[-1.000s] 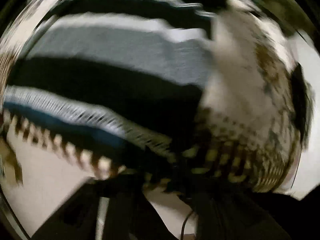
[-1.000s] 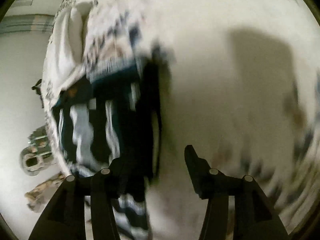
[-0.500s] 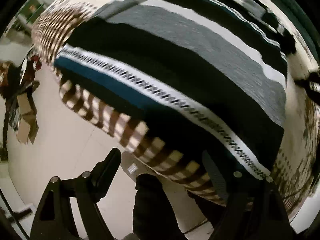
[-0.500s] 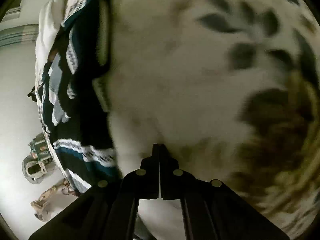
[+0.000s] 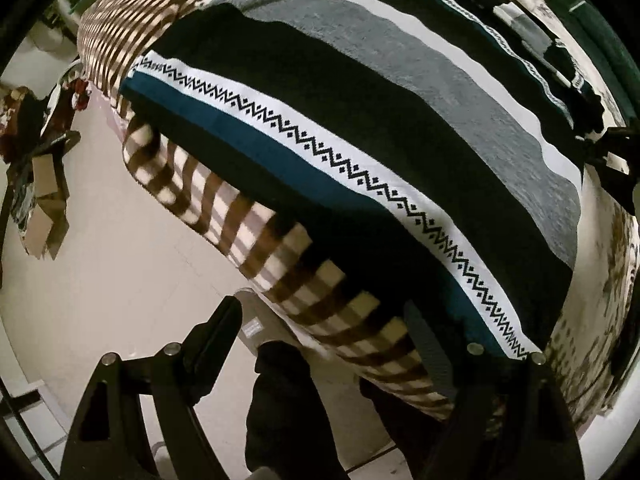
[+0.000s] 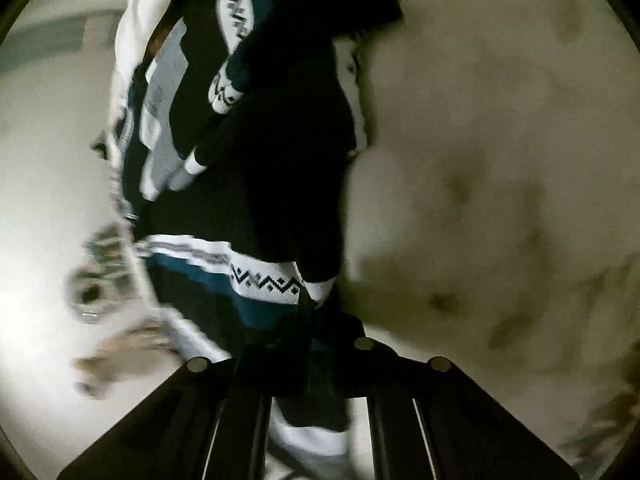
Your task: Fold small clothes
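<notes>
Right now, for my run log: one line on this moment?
left tongs: open, at bed edge | right tongs: shut on sweater | sweater: on bed

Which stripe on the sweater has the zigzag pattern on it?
The white stripe running beside the blue stripe on the sweater. It carries black zigzags and dots; the grey stripe and black stripes are plain.

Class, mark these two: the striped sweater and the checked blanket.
striped sweater (image 5: 400, 92), left wrist view, on its grey stripe.
checked blanket (image 5: 316, 288), left wrist view, on its hanging brown-and-cream edge.
</notes>
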{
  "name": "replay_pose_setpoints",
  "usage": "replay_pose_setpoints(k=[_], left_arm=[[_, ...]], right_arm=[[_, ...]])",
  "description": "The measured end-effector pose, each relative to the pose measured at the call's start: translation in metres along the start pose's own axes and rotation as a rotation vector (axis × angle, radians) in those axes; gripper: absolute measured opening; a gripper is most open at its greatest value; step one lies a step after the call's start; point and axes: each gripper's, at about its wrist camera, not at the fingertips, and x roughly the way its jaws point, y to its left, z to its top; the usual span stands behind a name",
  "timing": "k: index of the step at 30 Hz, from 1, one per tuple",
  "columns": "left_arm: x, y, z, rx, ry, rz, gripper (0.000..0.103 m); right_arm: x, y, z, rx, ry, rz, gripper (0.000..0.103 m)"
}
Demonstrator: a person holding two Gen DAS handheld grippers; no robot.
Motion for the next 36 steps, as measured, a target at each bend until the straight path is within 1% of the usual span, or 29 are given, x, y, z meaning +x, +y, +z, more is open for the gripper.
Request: replay_pose_setpoints(k=[2, 3, 6, 8, 10, 11, 12, 13, 14, 16, 17, 18, 19, 20, 22, 24, 25, 26, 29, 31, 32, 33, 35, 36], left_arm=[[-0.008, -0.002, -0.001, 0.014, -0.017, 0.01, 0.083], [-0.011, -0.002, -0.002, 0.021, -0.026, 0.015, 0.083], [-0.013, -0.001, -0.005, 0.035, -0.041, 0.027, 0.083], [-0.013, -0.001, -0.008, 0.033, -0.036, 0.023, 0.083], [-0.014, 0.001, -0.012, 0.021, -0.035, 0.01, 0.083], [-0.014, 0.001, -0.015, 0.016, -0.033, 0.005, 0.083], [-0.013, 0.003, -0.017, 0.011, -0.028, 0.002, 0.083], [-0.011, 0.004, -0.02, 0.003, -0.021, -0.002, 0.083], [-0.007, 0.007, -0.022, -0.008, -0.012, -0.005, 0.083], [-0.002, 0.014, -0.025, -0.034, 0.004, -0.015, 0.083], [0.0, 0.019, -0.024, -0.052, 0.007, -0.019, 0.083], [0.002, 0.025, -0.021, -0.07, 0.01, -0.023, 0.083], [0.003, 0.031, -0.017, -0.088, 0.009, -0.028, 0.083], [0.001, 0.046, -0.007, -0.132, -0.007, -0.037, 0.083], [-0.006, 0.075, 0.013, -0.221, -0.056, -0.069, 0.083], [-0.01, 0.111, 0.037, -0.332, -0.109, -0.105, 0.083], [-0.009, 0.125, 0.047, -0.374, -0.12, -0.126, 0.083], [-0.004, 0.15, 0.064, -0.449, -0.13, -0.174, 0.083], [0.013, 0.197, 0.101, -0.587, -0.162, -0.3, 0.082], [0.027, 0.214, 0.121, -0.636, -0.176, -0.374, 0.081], [0.036, 0.221, 0.134, -0.652, -0.18, -0.389, 0.08], [0.042, 0.223, 0.141, -0.654, -0.188, -0.409, 0.066], [0.054, 0.225, 0.159, -0.639, -0.176, -0.397, 0.037], [0.054, 0.222, 0.163, -0.623, -0.182, -0.386, 0.031]], right_arm=[[-0.017, -0.004, -0.004, 0.015, -0.045, -0.065, 0.002], [-0.023, -0.007, -0.004, 0.022, -0.057, -0.076, 0.002], [-0.028, -0.008, -0.005, 0.005, -0.03, -0.085, 0.002], [-0.025, -0.003, -0.003, -0.007, 0.019, -0.065, 0.003], [-0.025, 0.0, -0.007, 0.02, 0.074, -0.047, 0.012], [-0.024, 0.0, -0.016, 0.024, 0.114, -0.032, 0.027], [-0.021, 0.0, -0.029, 0.017, 0.15, -0.027, 0.052], [-0.018, -0.002, -0.047, 0.01, 0.191, -0.038, 0.061], [-0.011, -0.004, -0.065, 0.012, 0.236, -0.041, 0.066], [0.015, -0.009, -0.112, 0.02, 0.369, -0.041, 0.066], [0.028, -0.011, -0.131, 0.025, 0.414, -0.039, 0.066], [0.042, -0.014, -0.153, 0.031, 0.452, -0.039, 0.066], [0.052, -0.017, -0.169, 0.041, 0.473, -0.042, 0.066], [0.059, -0.018, -0.181, 0.05, 0.48, -0.041, 0.066], [0.07, -0.018, -0.201, 0.069, 0.463, -0.024, 0.066], [0.073, -0.017, -0.212, 0.073, 0.439, -0.023, 0.066], [0.072, -0.017, -0.215, 0.072, 0.43, -0.022, 0.066], [0.073, -0.016, -0.217, 0.079, 0.417, -0.024, 0.066], [0.075, -0.015, -0.221, 0.103, 0.389, -0.027, 0.066], [0.078, -0.011, -0.222, 0.12, 0.365, -0.035, 0.066], [0.079, -0.011, -0.222, 0.123, 0.355, -0.042, 0.066], [0.08, -0.01, -0.224, 0.124, 0.341, -0.049, 0.066], [0.08, -0.008, -0.228, 0.127, 0.314, -0.063, 0.068], [0.079, -0.006, -0.231, 0.124, 0.297, -0.072, 0.068]])
